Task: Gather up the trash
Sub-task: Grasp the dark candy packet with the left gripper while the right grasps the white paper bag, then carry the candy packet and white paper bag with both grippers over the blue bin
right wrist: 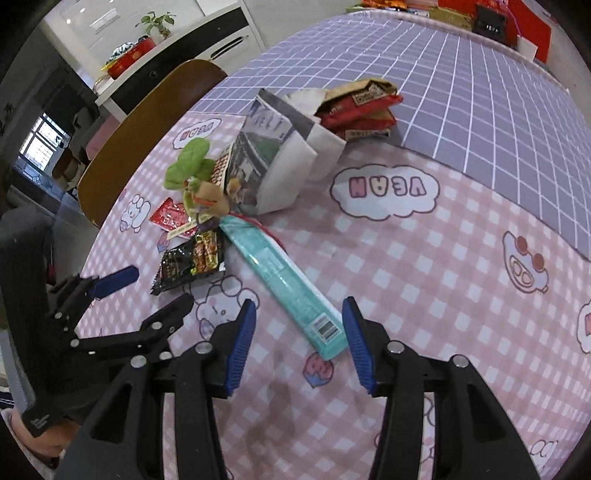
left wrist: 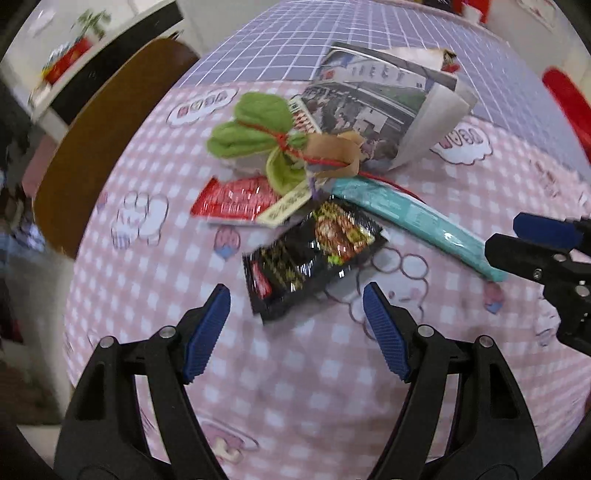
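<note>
A heap of trash lies on the pink checked tablecloth (right wrist: 424, 280). In it are a black snack wrapper (left wrist: 310, 258), a long teal packet (right wrist: 280, 277), a red wrapper (left wrist: 232, 201), a green leafy bundle tied with red string (left wrist: 255, 129) and a printed paper bag (left wrist: 388, 110). My left gripper (left wrist: 295, 328) stands open just short of the black wrapper, with nothing between its fingers. My right gripper (right wrist: 299, 343) is open too. The teal packet's near end lies between its blue pads (right wrist: 242, 343), untouched. Each gripper shows in the other's view: the left gripper (right wrist: 147, 291) and the right gripper (left wrist: 543, 247).
A brown chair back (right wrist: 147, 129) stands at the table's left edge. Red snack packs (right wrist: 358, 107) are stacked behind the paper bag on the purple grid cloth (right wrist: 461, 74). Boxes and red items (right wrist: 491, 22) crowd the far end.
</note>
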A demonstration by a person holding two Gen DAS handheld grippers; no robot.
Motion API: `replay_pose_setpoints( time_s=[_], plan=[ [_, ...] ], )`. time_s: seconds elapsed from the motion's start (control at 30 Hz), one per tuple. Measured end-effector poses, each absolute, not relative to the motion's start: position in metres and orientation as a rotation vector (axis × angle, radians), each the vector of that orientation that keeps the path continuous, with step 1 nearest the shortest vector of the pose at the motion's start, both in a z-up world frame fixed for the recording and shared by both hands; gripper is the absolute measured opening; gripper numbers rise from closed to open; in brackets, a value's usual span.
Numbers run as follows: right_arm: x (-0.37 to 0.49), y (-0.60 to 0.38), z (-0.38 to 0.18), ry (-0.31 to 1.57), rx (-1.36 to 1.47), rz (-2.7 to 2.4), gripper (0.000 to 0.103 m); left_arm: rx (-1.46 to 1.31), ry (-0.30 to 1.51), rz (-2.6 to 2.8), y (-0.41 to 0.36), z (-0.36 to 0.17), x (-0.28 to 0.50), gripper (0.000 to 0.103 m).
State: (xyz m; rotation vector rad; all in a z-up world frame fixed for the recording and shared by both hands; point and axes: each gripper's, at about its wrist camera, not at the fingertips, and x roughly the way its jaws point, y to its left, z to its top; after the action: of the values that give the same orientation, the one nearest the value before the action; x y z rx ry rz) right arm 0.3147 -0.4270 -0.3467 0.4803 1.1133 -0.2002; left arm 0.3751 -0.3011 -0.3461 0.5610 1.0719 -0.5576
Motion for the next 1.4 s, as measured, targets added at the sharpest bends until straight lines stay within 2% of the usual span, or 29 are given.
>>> replay_pose_setpoints(
  time_s=[0.23,0.3,0.33,0.43,0.57,0.87,1.1,1.13,1.17,1.3,1.4],
  plan=[
    [0.333,-0.430,-0.356,1.113,0.496,-0.164,0.049,0.643,1.073,-0.586,-0.325,-0.360,0.390,0.073],
    [0.337,-0.431,-0.358,1.111,0.502,-0.159,0.049,0.641,1.094,-0.597,-0.327,-0.363,0.394,0.067],
    [0.339,-0.432,-0.358,1.107,0.507,-0.157,0.049,0.632,1.102,-0.590,-0.327,-0.363,0.397,0.060],
    [0.344,-0.437,-0.356,1.091,0.532,-0.154,0.049,0.559,1.151,-0.567,-0.322,-0.362,0.410,0.032],
    [0.350,-0.438,-0.359,1.098,0.555,-0.151,0.049,0.400,1.228,-0.546,-0.303,-0.359,0.425,0.024],
    [0.367,-0.455,-0.359,1.021,0.662,-0.159,0.050,-0.036,1.351,-0.519,-0.242,-0.349,0.435,0.023],
    [0.397,-0.479,-0.357,0.910,0.739,-0.201,0.052,-0.272,1.351,-0.485,-0.199,-0.335,0.424,0.023],
    [0.400,-0.478,-0.353,0.901,0.723,-0.206,0.049,-0.283,1.345,-0.471,-0.199,-0.332,0.424,0.023],
    [0.403,-0.476,-0.349,0.907,0.697,-0.209,0.039,-0.299,1.336,-0.453,-0.192,-0.329,0.425,0.023],
    [0.404,-0.463,-0.333,0.907,0.630,-0.179,0.024,-0.343,1.305,-0.423,-0.176,-0.320,0.424,0.023],
    [0.397,-0.441,-0.301,0.862,0.516,-0.172,0.020,-0.379,1.277,-0.420,-0.161,-0.307,0.423,0.023]
  ],
)
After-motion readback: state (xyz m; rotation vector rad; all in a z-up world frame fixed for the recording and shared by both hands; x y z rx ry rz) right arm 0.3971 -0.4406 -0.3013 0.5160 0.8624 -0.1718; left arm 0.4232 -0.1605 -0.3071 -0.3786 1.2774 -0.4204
